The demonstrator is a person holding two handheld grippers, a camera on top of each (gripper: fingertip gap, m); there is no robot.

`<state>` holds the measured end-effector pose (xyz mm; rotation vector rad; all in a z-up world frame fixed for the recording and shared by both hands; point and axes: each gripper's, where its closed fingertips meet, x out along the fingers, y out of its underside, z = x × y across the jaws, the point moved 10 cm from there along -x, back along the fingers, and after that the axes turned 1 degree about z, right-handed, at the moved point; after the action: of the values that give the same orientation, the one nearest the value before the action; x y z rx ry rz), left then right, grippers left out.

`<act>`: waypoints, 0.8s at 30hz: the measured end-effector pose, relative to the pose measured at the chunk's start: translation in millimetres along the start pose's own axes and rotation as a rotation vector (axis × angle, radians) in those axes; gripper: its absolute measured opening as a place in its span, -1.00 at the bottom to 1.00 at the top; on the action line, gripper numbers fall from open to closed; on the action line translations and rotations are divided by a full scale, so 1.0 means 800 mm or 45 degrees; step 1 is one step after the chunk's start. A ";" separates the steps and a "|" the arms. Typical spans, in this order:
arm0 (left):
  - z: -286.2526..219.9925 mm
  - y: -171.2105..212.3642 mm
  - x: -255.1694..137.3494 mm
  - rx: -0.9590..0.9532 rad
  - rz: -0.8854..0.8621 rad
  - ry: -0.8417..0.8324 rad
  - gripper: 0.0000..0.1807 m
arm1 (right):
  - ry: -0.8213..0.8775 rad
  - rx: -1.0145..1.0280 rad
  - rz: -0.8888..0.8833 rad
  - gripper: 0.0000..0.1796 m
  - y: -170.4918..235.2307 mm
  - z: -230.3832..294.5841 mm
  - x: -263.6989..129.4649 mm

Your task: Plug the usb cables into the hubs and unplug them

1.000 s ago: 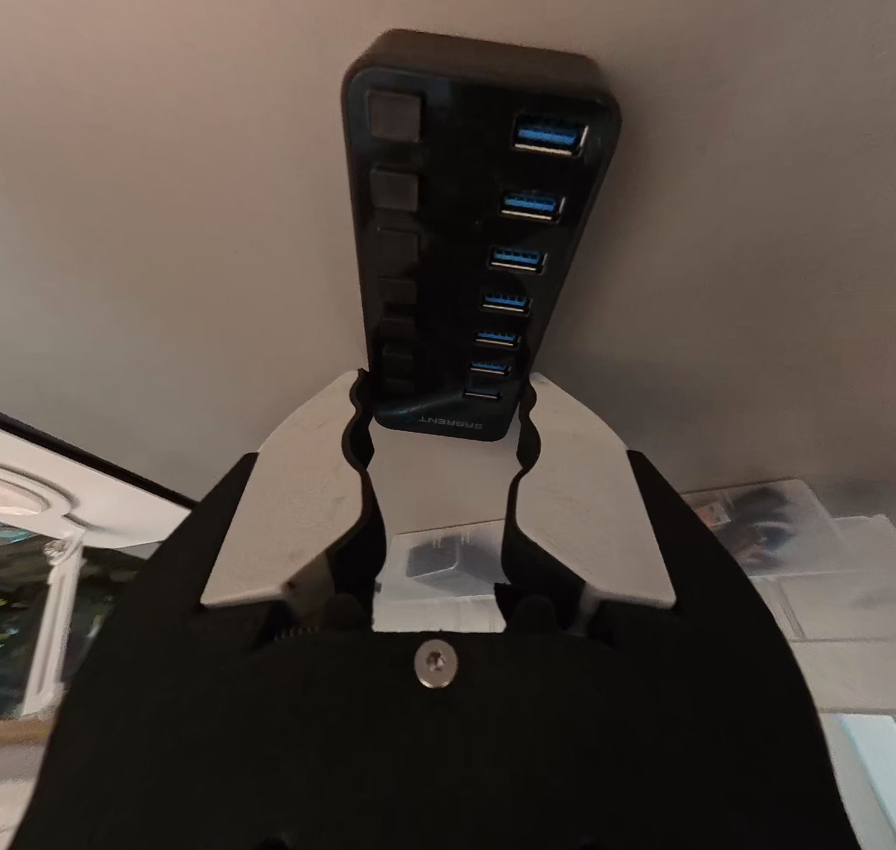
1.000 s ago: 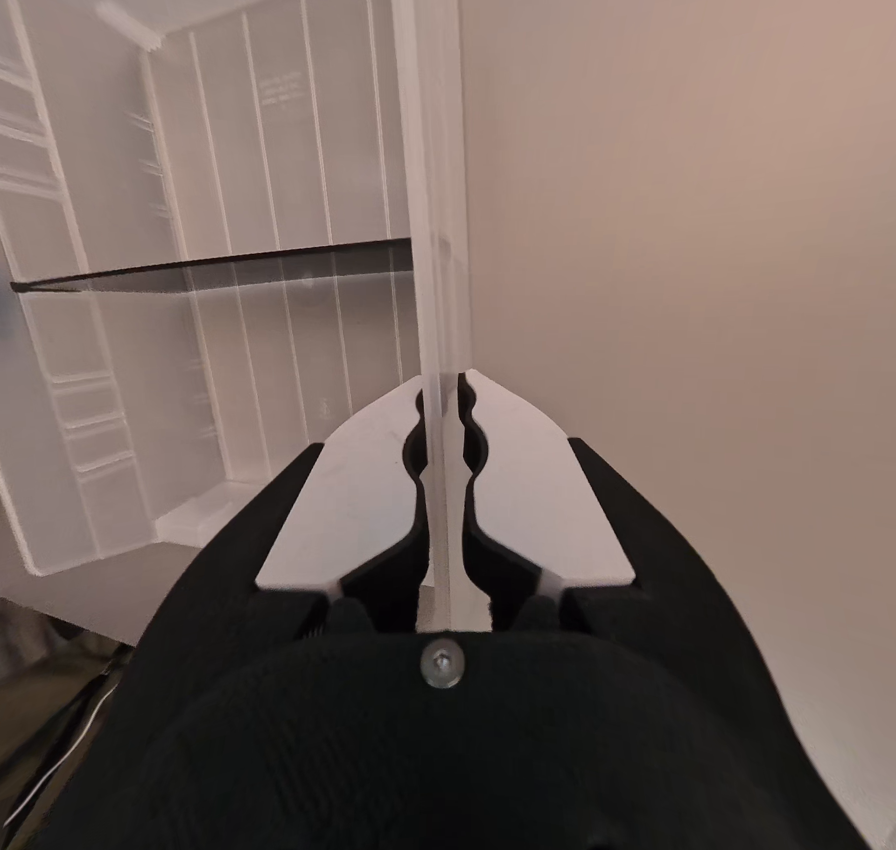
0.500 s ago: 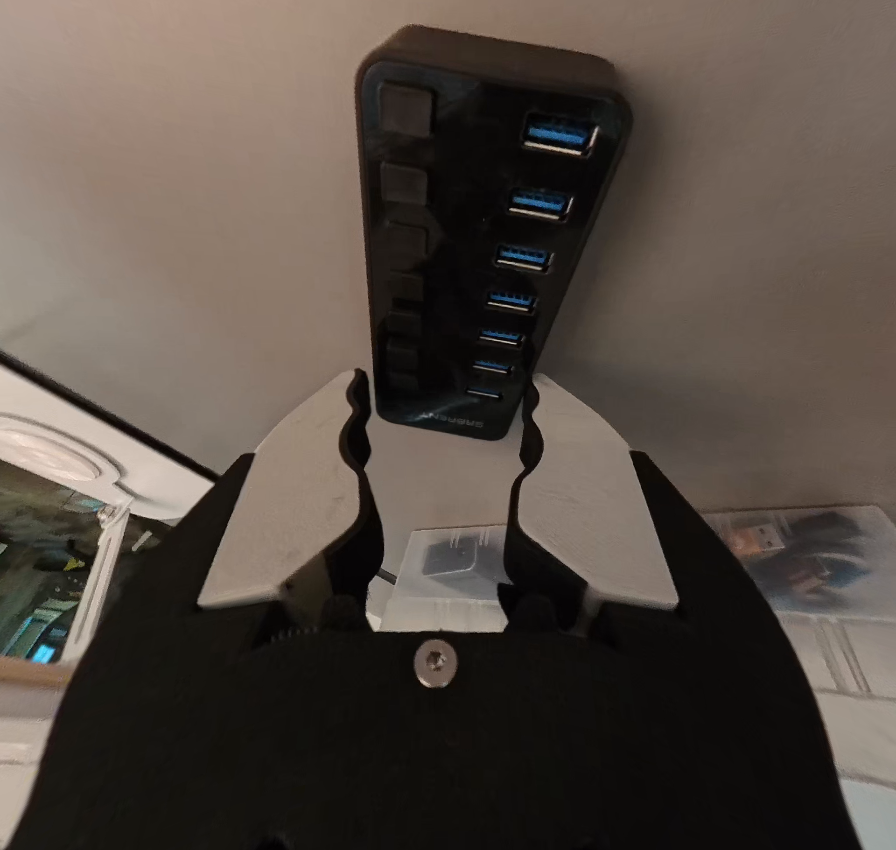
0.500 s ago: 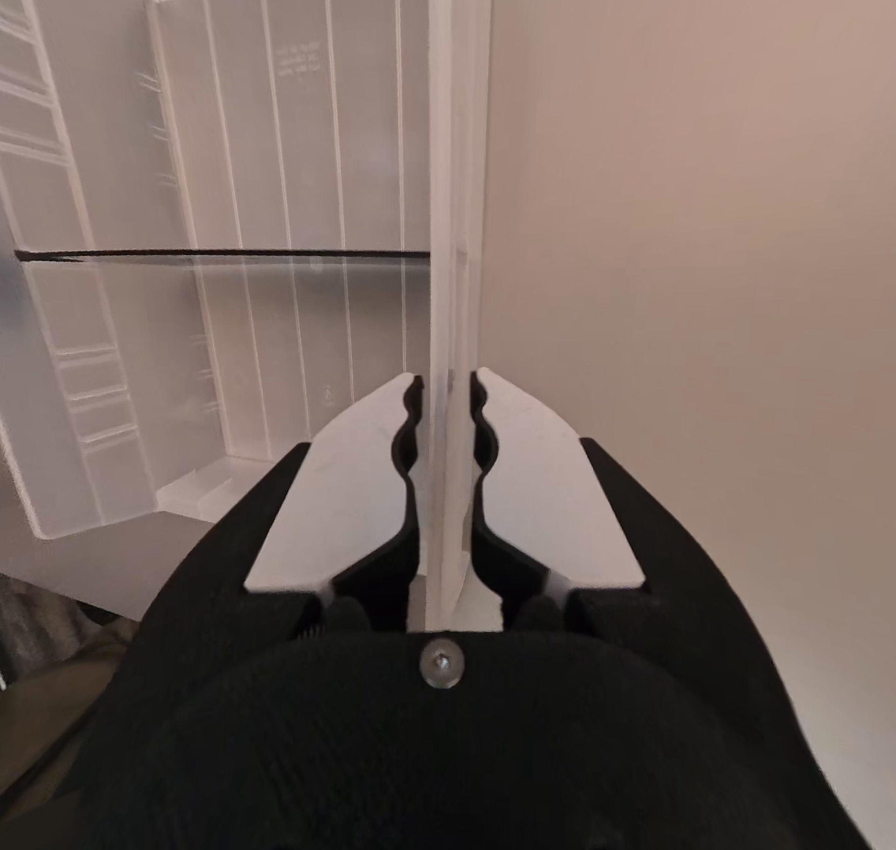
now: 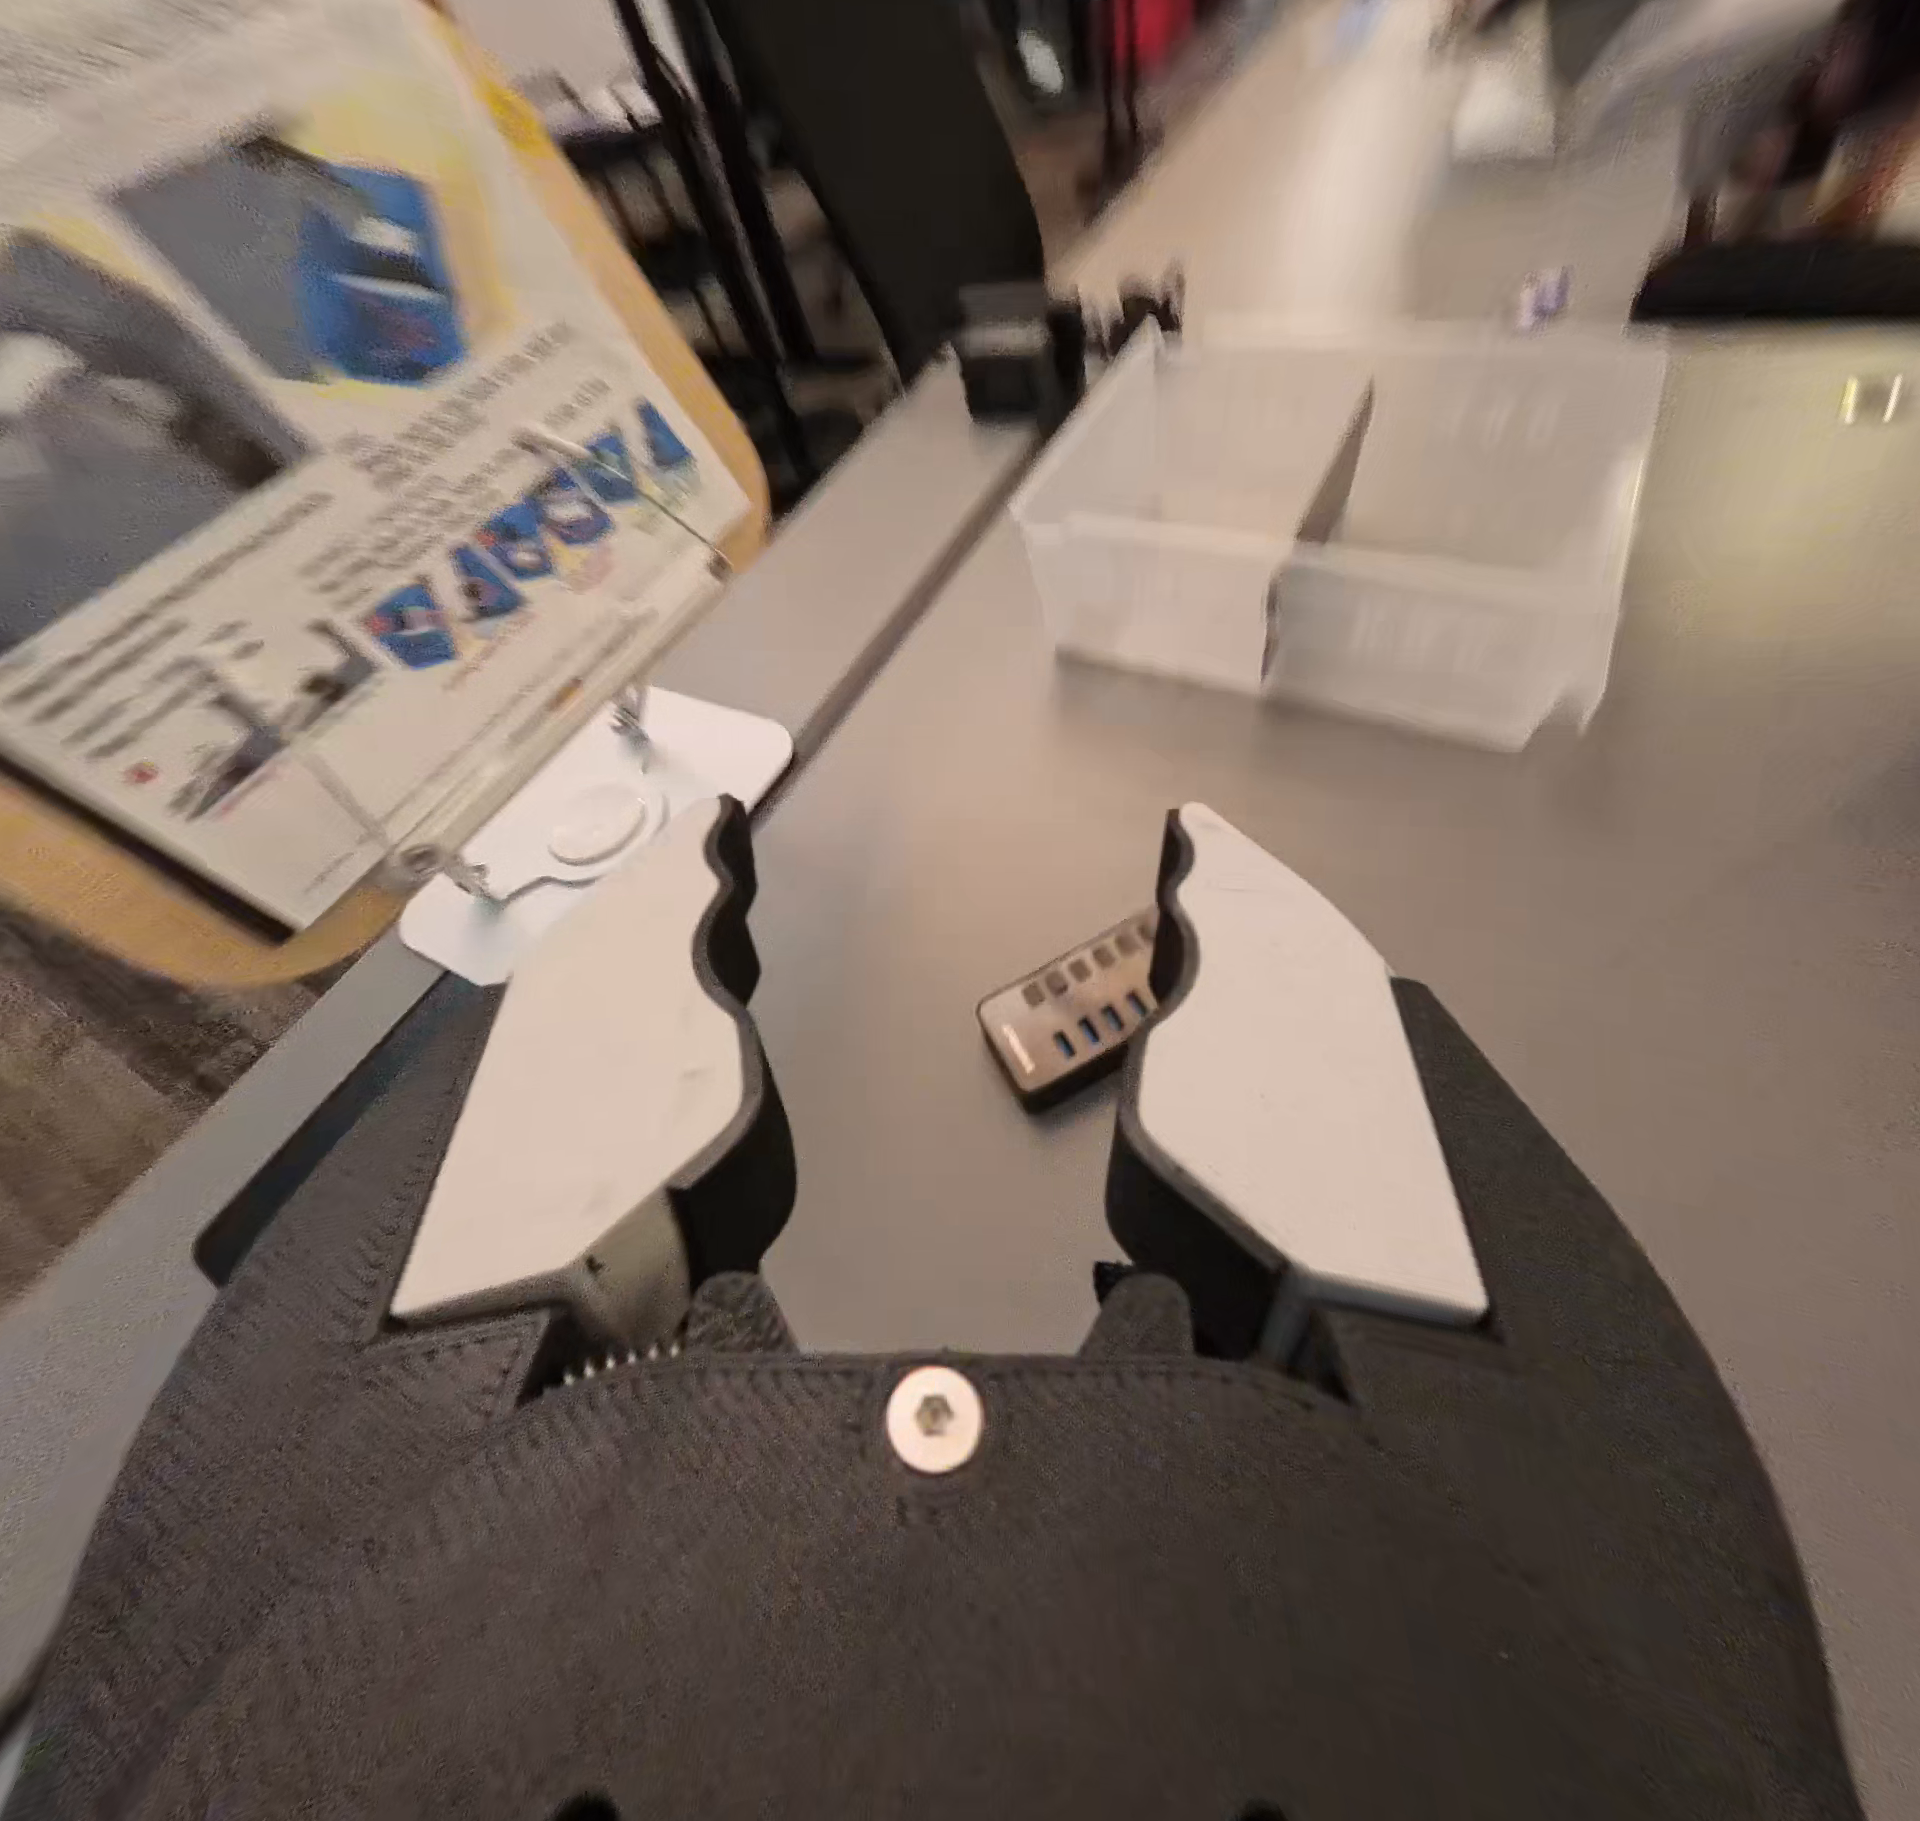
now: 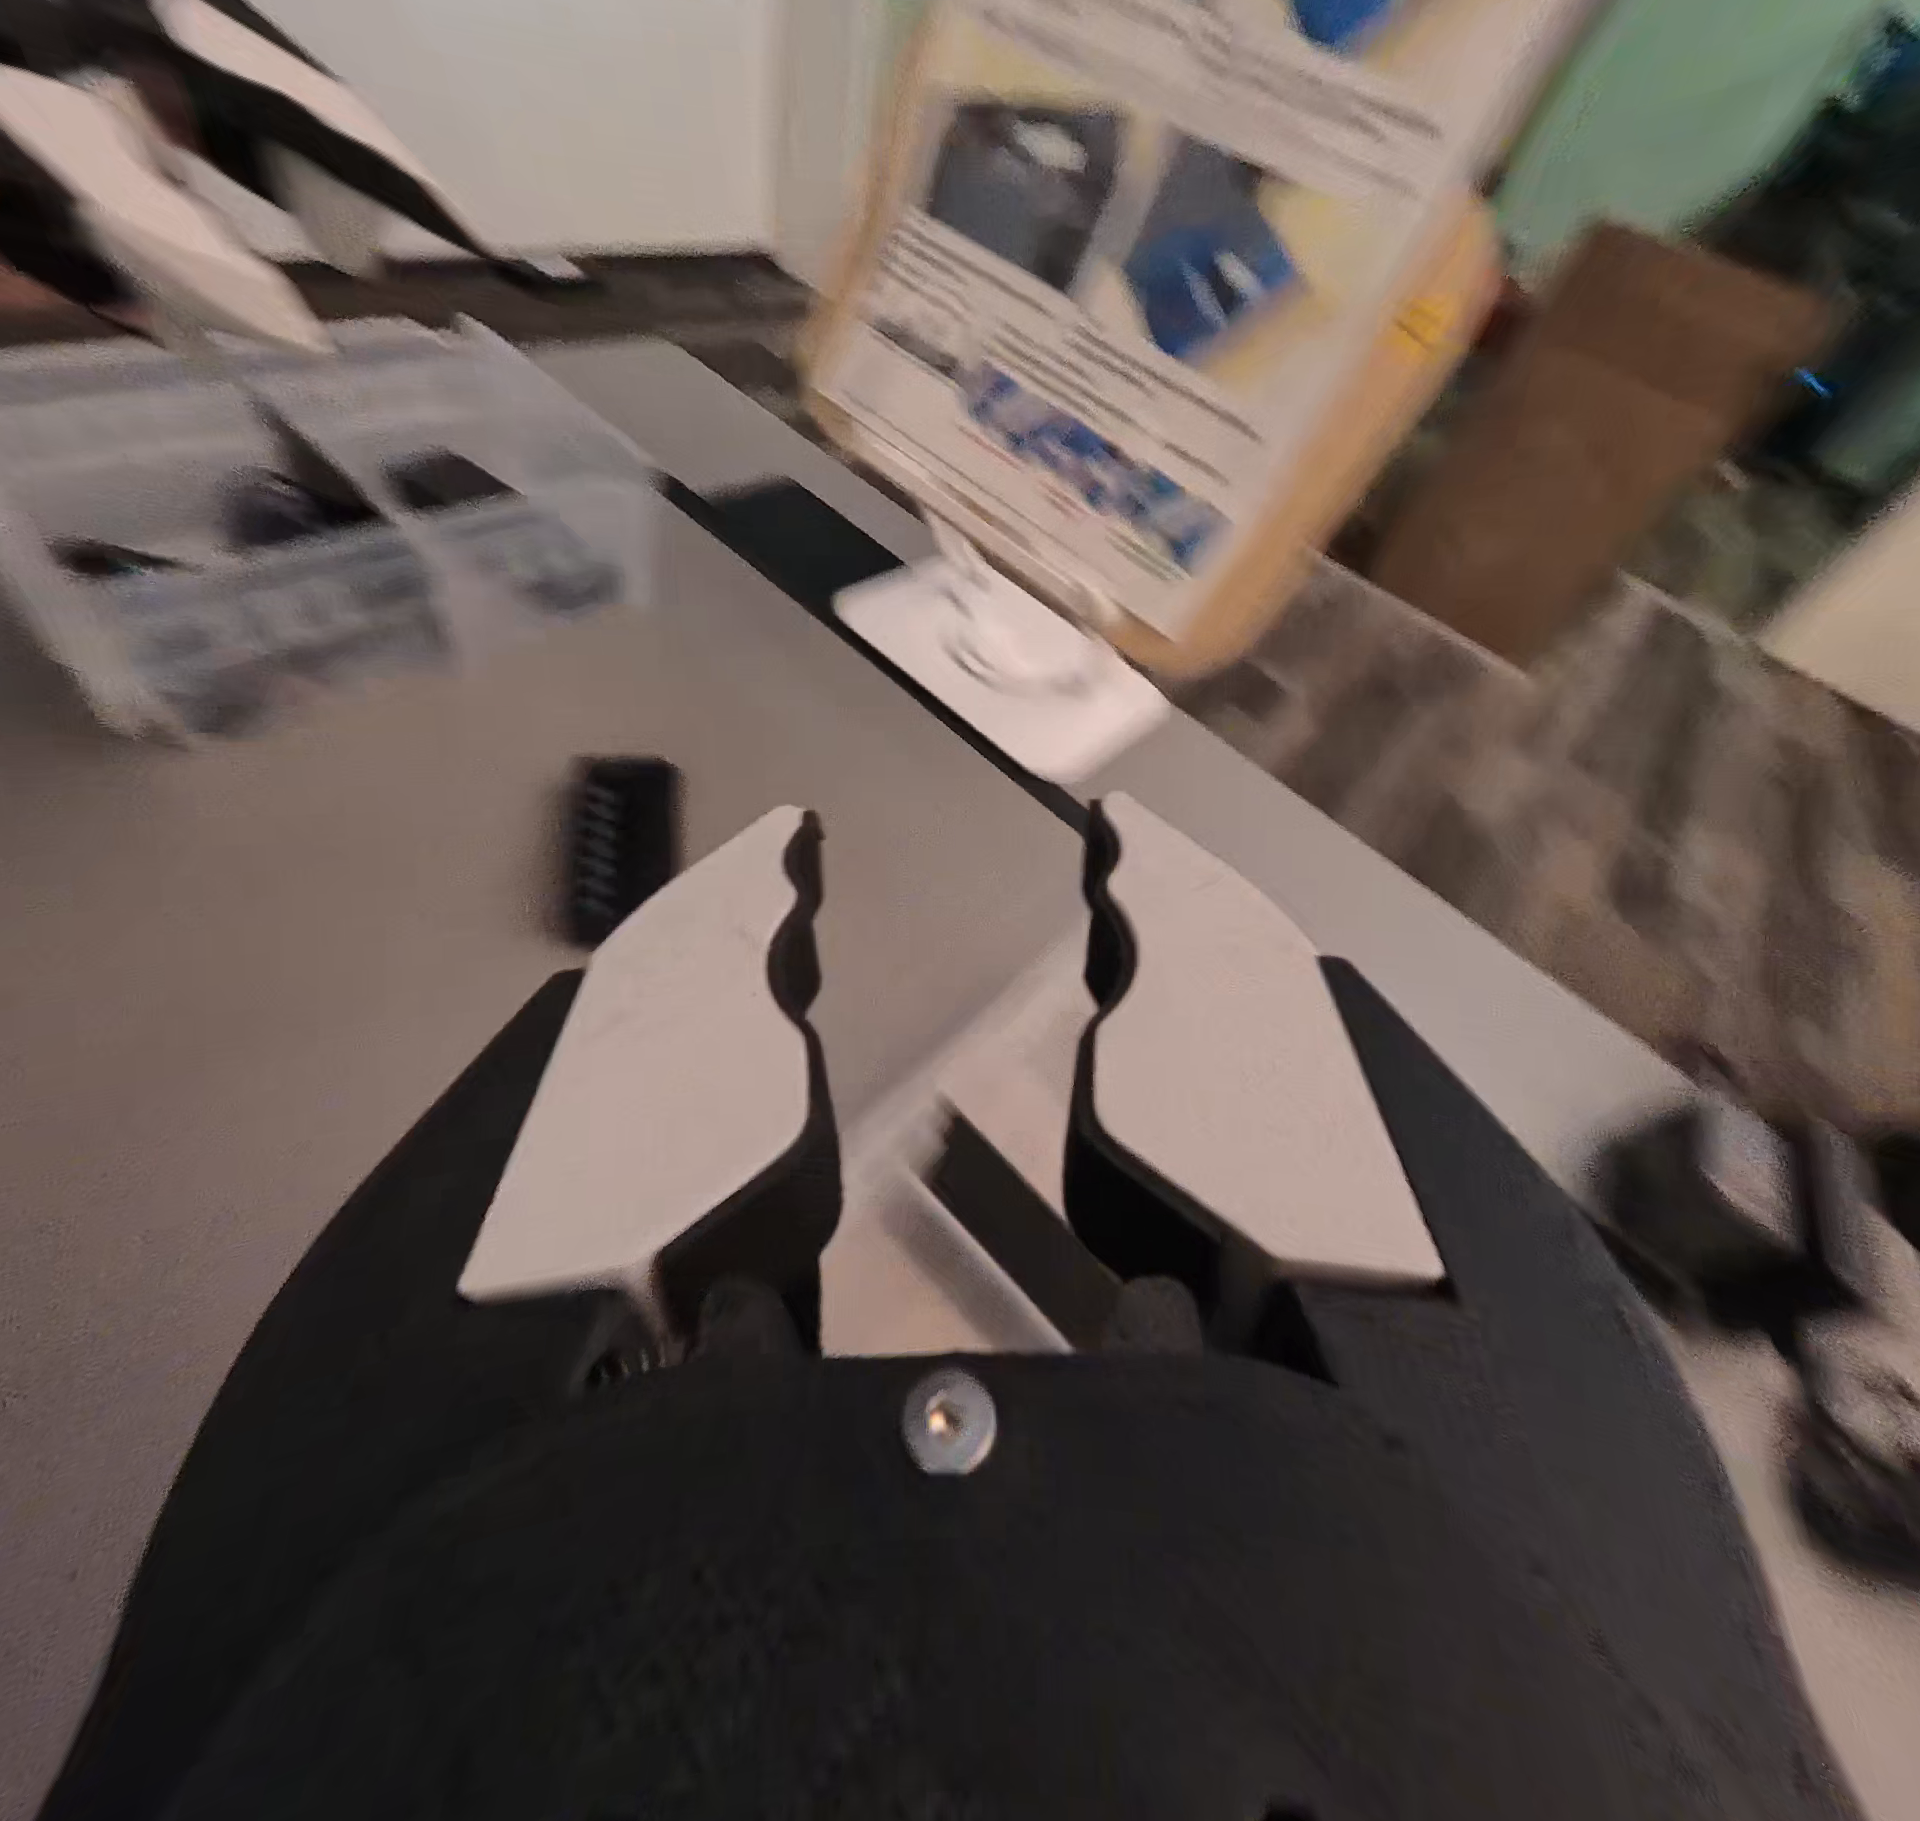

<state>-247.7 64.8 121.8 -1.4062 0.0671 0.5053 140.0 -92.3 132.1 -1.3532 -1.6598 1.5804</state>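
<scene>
In the left wrist view, a printed sheet on a tan clipboard-like stand [image 5: 312, 441] is seen tilted at far left, its white base [image 5: 613, 815] resting at the edge of the grey tabletop [image 5: 1558, 940]. The left gripper [image 5: 951, 857] is held wide open above the table, nothing between its white-faced fingers [image 5: 613, 1054]. A flat black USB hub with blue ports [image 5: 1070, 1018] is found lying on the table just past the right finger, partly hidden by it. A clear plastic divided bin [image 5: 1340, 545] is set farther back, right.

In the right wrist view, a blurred clear organiser box [image 6: 301, 535] is seen at left, the black hub [image 6: 618, 846] beside the left finger. The right gripper [image 6: 951, 836] is likewise spread open and empty.
</scene>
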 end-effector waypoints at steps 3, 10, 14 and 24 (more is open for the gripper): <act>-0.004 0.018 -0.068 -0.116 -0.284 -0.164 -0.17 | -0.247 0.037 -0.155 -0.30 -0.017 0.078 0.072; 0.001 0.100 -0.142 -0.062 0.171 -0.191 -0.38 | -0.381 -0.061 0.338 -0.28 0.063 0.182 0.258; 0.010 0.155 -0.139 0.197 0.569 -0.144 -0.47 | -0.401 -0.103 0.352 -0.29 0.061 0.188 0.272; 0.016 0.238 -0.082 0.486 1.197 0.234 -0.70 | -0.415 -0.005 0.332 -0.35 0.054 0.157 0.255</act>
<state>-381.2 71.9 -29.6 -0.9752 0.9553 1.0630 -35.1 20.9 6.5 -1.4198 -1.7211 2.0408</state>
